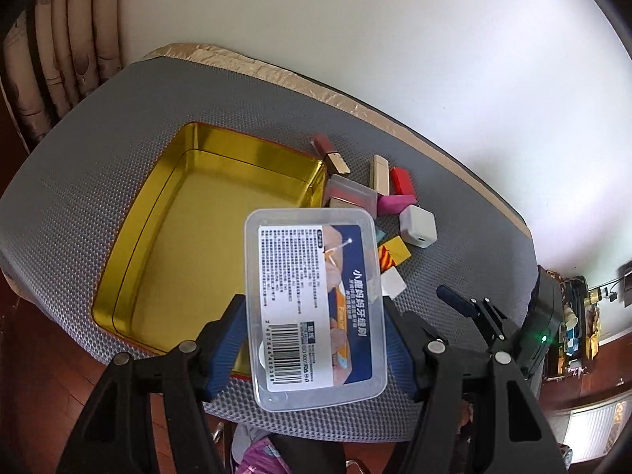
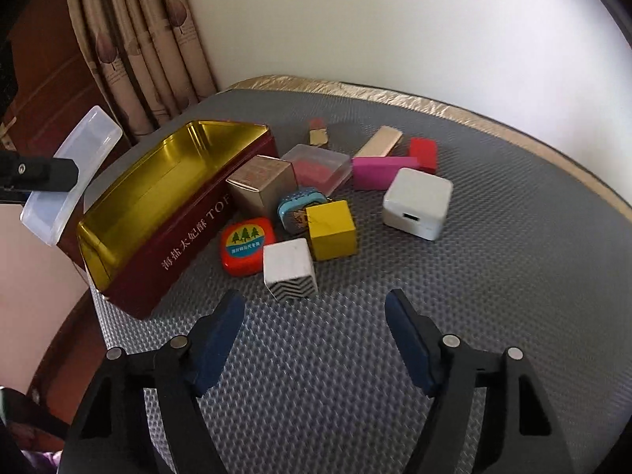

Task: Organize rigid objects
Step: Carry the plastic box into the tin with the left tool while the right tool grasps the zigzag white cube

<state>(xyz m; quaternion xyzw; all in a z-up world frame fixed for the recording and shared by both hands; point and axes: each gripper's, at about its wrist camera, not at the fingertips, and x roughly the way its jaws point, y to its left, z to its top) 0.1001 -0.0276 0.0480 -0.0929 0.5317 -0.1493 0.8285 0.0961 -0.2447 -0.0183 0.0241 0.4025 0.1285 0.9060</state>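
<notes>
My left gripper (image 1: 314,304) is shut on a clear plastic box (image 1: 316,308) with a printed label, gripped by its long sides. It hangs above the near right corner of an open tin (image 1: 252,154), gold inside and red outside (image 2: 177,245). In the right wrist view the same clear box (image 2: 71,173) shows at the far left. My right gripper (image 2: 314,296) stands open over the grey mat with nothing between its fingers. A white cube with a zigzag side (image 2: 290,268) lies just ahead of it.
Right of the tin lies a cluster: a red round tin (image 2: 245,245), yellow cube (image 2: 331,229), blue tin (image 2: 300,209), cardboard box (image 2: 260,183), white charger (image 2: 416,203), pink block (image 2: 379,172) and red block (image 2: 423,154). Curtains (image 2: 138,59) hang behind.
</notes>
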